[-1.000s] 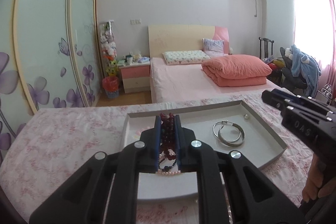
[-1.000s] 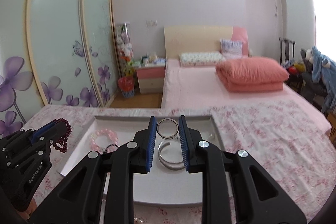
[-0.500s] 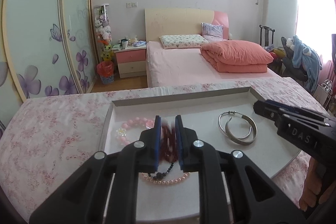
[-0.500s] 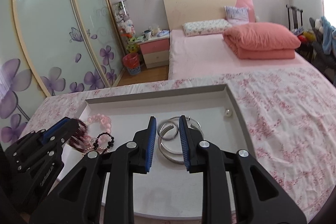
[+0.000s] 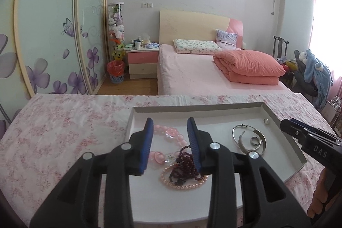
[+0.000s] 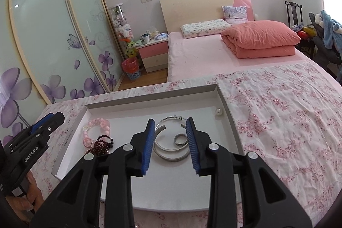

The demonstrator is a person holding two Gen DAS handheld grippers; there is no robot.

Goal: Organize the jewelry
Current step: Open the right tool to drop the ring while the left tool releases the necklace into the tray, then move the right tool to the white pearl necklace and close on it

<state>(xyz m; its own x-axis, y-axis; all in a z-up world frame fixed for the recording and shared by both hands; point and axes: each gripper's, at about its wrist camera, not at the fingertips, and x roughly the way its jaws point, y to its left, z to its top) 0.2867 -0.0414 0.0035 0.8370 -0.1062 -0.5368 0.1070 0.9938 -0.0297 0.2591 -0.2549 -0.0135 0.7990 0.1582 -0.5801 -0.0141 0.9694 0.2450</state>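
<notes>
1. Left gripper [image 5: 170,143]: jaws opening; dark red bead bracelet [image 5: 184,166] lies released against the right pad, heaped on the pearl strand [image 5: 181,184]; pink bead bracelet [image 5: 168,142] seen between.
2. White tray [image 5: 192,109]: silver bangles [image 5: 250,140] at right.
3. Right gripper [image 6: 170,143]: jaws opening, nothing gripped; small ring [image 6: 179,139] lies below.

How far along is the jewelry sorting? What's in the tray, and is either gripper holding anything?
Done: beads lie left in the tray, the dark red bracelet over the pearl strand, beside the pink bracelet; silver bangles, ring and pearl right. In hand: nothing; left gripper and right gripper are opening. Left: untangling, perhaps.
</notes>
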